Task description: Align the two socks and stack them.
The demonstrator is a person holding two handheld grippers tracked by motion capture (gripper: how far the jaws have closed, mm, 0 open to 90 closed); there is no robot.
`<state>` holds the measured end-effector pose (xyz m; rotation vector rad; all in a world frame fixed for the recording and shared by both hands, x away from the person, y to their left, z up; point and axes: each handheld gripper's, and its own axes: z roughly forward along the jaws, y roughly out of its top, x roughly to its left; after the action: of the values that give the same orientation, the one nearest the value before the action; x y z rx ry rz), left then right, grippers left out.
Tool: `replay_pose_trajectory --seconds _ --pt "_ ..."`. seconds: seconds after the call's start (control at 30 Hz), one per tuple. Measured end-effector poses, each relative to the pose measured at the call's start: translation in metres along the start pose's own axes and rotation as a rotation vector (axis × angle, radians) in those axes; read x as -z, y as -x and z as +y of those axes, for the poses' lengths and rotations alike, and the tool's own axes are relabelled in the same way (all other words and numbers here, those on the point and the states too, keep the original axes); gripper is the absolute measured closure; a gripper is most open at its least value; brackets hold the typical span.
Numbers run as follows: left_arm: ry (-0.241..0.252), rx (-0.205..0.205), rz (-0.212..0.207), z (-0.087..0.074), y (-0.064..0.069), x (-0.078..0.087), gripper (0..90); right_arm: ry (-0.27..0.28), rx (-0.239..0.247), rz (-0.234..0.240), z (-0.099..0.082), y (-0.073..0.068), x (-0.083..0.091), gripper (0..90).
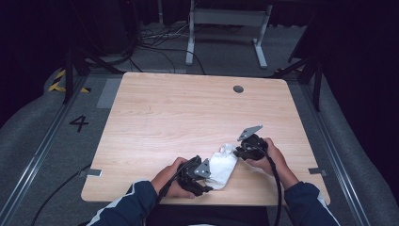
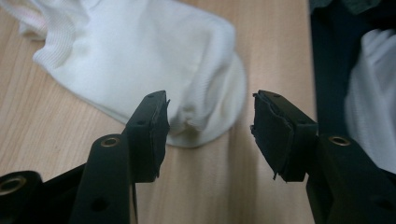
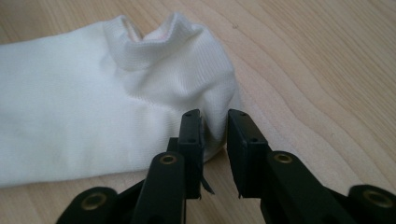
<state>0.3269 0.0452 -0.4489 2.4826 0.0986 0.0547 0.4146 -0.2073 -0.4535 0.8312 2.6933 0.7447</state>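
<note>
Here the white sock point(image 1: 222, 165) lies flat on the desk point(image 1: 179, 117) near its front edge, between the two grippers. Its long axis runs on a slant in the high view, from the rounded end at the lower left, beside the left gripper point(image 1: 203, 175), up to the ribbed opening at the upper right, beside the right gripper point(image 1: 241, 151).

In the left gripper view the left gripper point(image 2: 210, 122) stands about half open, its pads apart from the sock point(image 2: 154, 65), whose rounded end lies just ahead in the gap; it has hold of nothing. In the right gripper view the right gripper point(image 3: 215, 133) is parted only a little, with the sock's point(image 3: 93, 116) edge just behind the gap and no cloth clamped.

The sock's left part is cut off in the right gripper view. On the floor left of the desk a painted "4" point(image 1: 79, 123) can be read.
</note>
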Motion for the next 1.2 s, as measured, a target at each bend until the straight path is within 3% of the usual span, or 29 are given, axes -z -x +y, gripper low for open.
replay_pose_trajectory --seconds 0.2,0.23,0.27,0.3,0.37,0.43,0.47,0.6,0.73,0.8,0.93,1.0,1.2 --pt "0.014 -0.013 0.015 0.0 0.004 0.008 46.9 0.036 -0.005 -0.028 0.0 -0.001 0.002 65.7" --pt "0.023 0.001 0.025 -0.001 0.002 0.009 47.5 0.078 -0.006 -0.018 0.0 -0.004 0.012 63.6" --pt "0.023 0.001 0.025 -0.001 0.002 0.009 48.4 0.078 -0.006 -0.018 0.0 -0.004 0.012 63.6" --pt "0.019 0.002 0.036 -0.002 -0.003 0.011 50.2 0.124 -0.008 0.009 -0.001 -0.011 0.02 61.6" --pt "0.037 0.013 0.056 -0.003 -0.008 0.014 52.6 0.156 0.023 0.051 -0.004 -0.021 0.025 59.7" --pt "0.037 0.03 0.058 -0.004 -0.01 0.015 54.7 0.148 0.043 0.064 -0.009 -0.035 0.028 57.7" --pt "0.05 0.058 0.085 -0.003 -0.017 0.015 54.9 0.148 0.05 0.078 -0.013 -0.043 0.029 55.5" --pt "0.032 0.047 0.084 0.001 -0.024 0.006 55.3 0.111 0.05 0.081 -0.026 -0.056 0.024 49.0" --pt "0.01 0.033 0.057 0.001 -0.024 -0.004 54.9 0.132 0.015 0.085 -0.031 -0.052 0.017 49.1" --pt "0.015 0.037 0.049 0.001 -0.024 -0.007 54.5 0.138 0.012 0.086 -0.031 -0.051 0.017 49.0" --pt "-0.021 0.02 0.045 0.0 -0.022 -0.016 51.6 0.126 0.014 0.066 -0.029 -0.045 0.009 48.1" --pt "-0.03 0.031 0.056 0.0 -0.022 -0.021 49.6 0.123 0.028 0.047 -0.026 -0.043 0.006 47.7" --pt "-0.019 0.069 0.053 -0.005 -0.027 -0.02 46.4 0.137 0.035 0.05 -0.021 -0.038 0.0 46.1"
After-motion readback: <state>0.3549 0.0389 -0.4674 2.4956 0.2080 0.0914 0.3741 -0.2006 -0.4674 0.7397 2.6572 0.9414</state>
